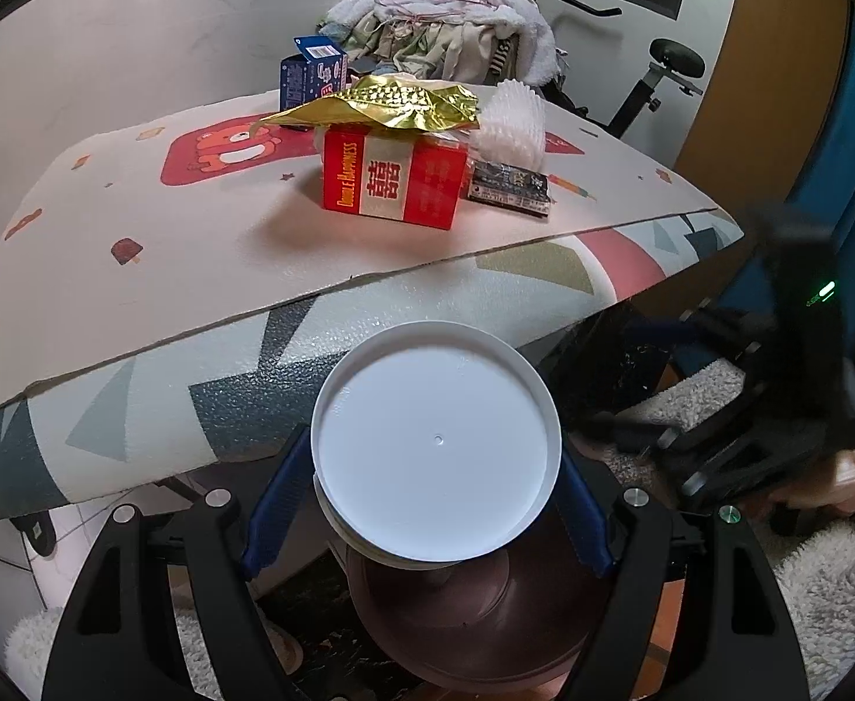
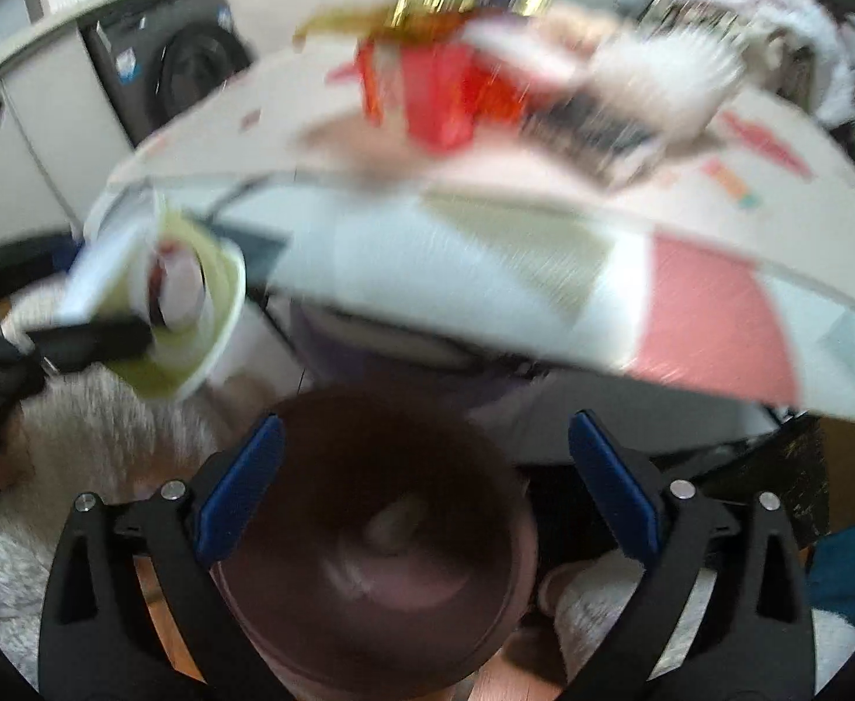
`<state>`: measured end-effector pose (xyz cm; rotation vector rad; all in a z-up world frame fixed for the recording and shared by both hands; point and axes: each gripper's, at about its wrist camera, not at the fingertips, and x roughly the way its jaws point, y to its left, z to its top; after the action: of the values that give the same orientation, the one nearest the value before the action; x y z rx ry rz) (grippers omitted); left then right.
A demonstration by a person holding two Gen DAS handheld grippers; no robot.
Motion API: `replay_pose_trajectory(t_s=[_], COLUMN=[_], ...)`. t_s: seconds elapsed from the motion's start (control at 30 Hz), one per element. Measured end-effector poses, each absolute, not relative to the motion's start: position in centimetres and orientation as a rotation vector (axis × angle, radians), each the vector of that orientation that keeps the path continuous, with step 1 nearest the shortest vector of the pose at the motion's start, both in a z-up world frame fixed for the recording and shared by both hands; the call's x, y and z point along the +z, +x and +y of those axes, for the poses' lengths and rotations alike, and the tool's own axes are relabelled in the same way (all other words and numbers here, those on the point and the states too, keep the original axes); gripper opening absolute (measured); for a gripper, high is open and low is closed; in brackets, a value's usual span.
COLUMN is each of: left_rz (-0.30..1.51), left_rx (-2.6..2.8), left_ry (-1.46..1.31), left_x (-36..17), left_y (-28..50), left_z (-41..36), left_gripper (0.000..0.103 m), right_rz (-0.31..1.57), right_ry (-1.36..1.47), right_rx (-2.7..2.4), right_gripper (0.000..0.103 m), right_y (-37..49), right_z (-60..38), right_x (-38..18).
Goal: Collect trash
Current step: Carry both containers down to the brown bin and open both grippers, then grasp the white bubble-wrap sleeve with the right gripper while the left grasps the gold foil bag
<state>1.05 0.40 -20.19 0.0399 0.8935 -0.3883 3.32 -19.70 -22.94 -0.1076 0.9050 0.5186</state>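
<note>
1. Left gripper (image 1: 436,496) has a white cup (image 1: 436,450) clamped between its blue pads, and we see the flat white base facing the camera.
2. In the right wrist view that same cup (image 2: 194,304) shows at the far left, tipped mouth-first toward the brown bin (image 2: 369,537), with something small inside it that is too blurred to name.
3. Bin sits directly below both grippers, in front of the table's near edge; in the left wrist view its rim (image 1: 462,631) peeks out just under the cup.
4. Right gripper (image 2: 427,496) hangs spread wide over the bin with nothing between its pads. Empty hand.
5. So the key relation: the cup's long axis runs from the left gripper down toward the bin mouth, cup above, bin beneath. The left hand looks set for the drop.
6. More trash waits on the table (image 1: 135,292), farther off: a red box (image 1: 392,181) with gold foil (image 1: 386,102) on top, a dark packet (image 1: 509,190) to its right, a white liner (image 1: 512,122) and a blue box (image 1: 310,76) behind.
7. My read: the free right hand is the one to reach for the red box next.
</note>
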Motion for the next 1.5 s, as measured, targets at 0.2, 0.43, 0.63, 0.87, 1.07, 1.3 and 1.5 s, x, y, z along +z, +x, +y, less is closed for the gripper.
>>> replay_pose_trajectory(t_s=[0.2,0.43,0.63,0.87,1.07,1.3,1.5], left_rz=[0.905,0.919,0.929,0.935,0.895,0.847,0.844], left_rx=[-0.394,-0.404,-0.411,-0.417,-0.376,-0.274,-0.225], left_ry=[0.065,0.106,0.140,0.158,0.134,0.006,-0.052], left_x=[-20.5,-21.0,-21.3,-21.4,-20.7,-18.9,-18.0], left_y=[1.1,1.1,1.1,1.1,1.1,1.6,2.1], left_z=[-0.2,-1.1,-1.8,-2.2,-1.4,1.8,3.7], left_gripper=[0.075,0.075,0.076,0.081,0.089,0.089,0.089], right_rz=[0.803,0.772,0.778,0.783,0.784,0.787,0.783], right_ry=[-0.041,0.010,0.026,0.030,0.035,0.040,0.026], right_rx=[0.447,0.374,0.360,0.356,0.350,0.343,0.332], right_gripper=[0.097,0.097,0.097,0.097,0.097,0.097,0.097], right_y=[3.8,4.1,4.3,4.3,4.3,4.5,4.9], right_z=[-22.1,-24.1,-24.9,-24.9,-25.0,-25.1,-25.1], right_x=[-20.7,-20.2,-20.6,-20.7,-20.8,-20.7,-20.3])
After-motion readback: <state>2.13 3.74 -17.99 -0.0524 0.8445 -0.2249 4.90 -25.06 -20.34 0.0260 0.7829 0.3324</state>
